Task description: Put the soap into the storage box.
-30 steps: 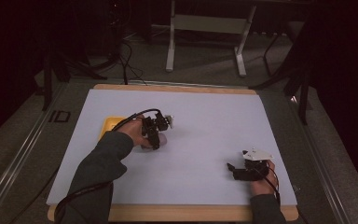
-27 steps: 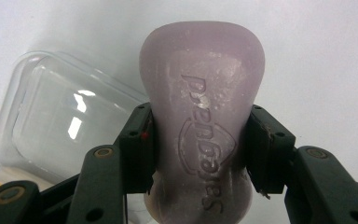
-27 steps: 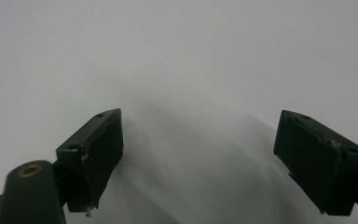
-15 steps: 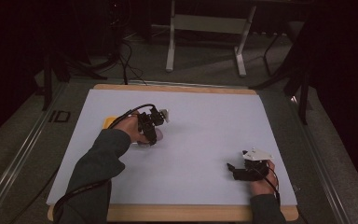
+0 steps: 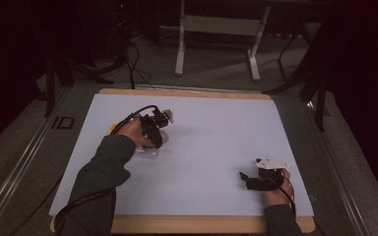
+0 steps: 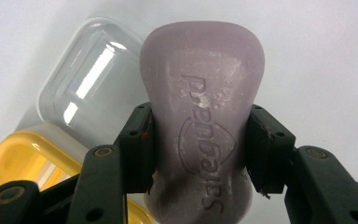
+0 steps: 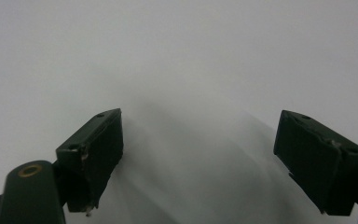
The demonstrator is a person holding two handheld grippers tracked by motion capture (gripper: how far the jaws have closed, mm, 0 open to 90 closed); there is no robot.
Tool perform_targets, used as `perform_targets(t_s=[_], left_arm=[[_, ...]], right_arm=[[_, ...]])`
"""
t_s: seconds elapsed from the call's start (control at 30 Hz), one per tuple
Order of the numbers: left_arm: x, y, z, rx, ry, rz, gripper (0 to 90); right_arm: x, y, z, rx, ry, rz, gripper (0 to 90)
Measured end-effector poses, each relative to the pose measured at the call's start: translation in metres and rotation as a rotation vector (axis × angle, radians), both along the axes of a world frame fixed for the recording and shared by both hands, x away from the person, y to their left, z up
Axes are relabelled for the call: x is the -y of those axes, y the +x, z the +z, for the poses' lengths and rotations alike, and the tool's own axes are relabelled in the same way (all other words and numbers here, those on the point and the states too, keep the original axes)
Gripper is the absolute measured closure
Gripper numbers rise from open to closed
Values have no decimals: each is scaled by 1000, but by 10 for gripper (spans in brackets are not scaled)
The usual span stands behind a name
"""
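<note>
I am gripping the lilac soap bar [image 6: 203, 135] by its waist in the left gripper [image 6: 199, 149], above the clear lid [image 6: 91, 88] of the yellow soap box [image 6: 23, 161] | my right gripper [image 7: 200, 158] is resting near the white mat's [image 5: 211, 132] front right corner, jaws spread wide, nothing between them.

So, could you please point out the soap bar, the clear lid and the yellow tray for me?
soap bar [image 6: 203, 116], left gripper view, on its embossed face.
clear lid [image 6: 93, 88], left gripper view, on its domed top.
yellow tray [image 6: 21, 156], left gripper view, on its rim.
</note>
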State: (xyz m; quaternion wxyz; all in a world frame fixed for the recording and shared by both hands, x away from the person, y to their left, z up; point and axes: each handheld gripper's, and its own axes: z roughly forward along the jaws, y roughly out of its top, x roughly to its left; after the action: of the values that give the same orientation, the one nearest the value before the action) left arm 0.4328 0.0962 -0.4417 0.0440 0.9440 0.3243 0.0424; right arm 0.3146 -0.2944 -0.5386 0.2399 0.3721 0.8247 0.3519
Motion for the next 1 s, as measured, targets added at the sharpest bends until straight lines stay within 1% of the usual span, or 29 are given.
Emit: perform_targets(t_s=[0.13, 0.23, 0.33, 0.47, 0.53, 0.63, 0.77, 1.0], left_arm=[[-3, 1, 2, 10, -13, 34, 499], [-4, 2, 3, 16, -14, 54, 499], [-6, 2, 5, 20, -21, 60, 499], [-6, 2, 5, 30, -19, 65, 499], [-7, 2, 6, 29, -15, 71, 499], [-9, 3, 6, 26, -18, 84, 499], [-13, 4, 6, 37, -24, 111, 499], [-20, 6, 7, 37, -28, 145, 499]], right_arm=[[0, 0, 0, 0, 0, 0, 154], [0, 0, 0, 1, -1, 0, 154], [0, 0, 0, 0, 0, 0, 154], [0, 0, 0, 0, -2, 1, 154], [0, 0, 0, 0, -3, 2, 154], [0, 0, 0, 1, -3, 2, 154], [0, 0, 0, 0, -3, 2, 154], [0, 0, 0, 1, -3, 1, 154]])
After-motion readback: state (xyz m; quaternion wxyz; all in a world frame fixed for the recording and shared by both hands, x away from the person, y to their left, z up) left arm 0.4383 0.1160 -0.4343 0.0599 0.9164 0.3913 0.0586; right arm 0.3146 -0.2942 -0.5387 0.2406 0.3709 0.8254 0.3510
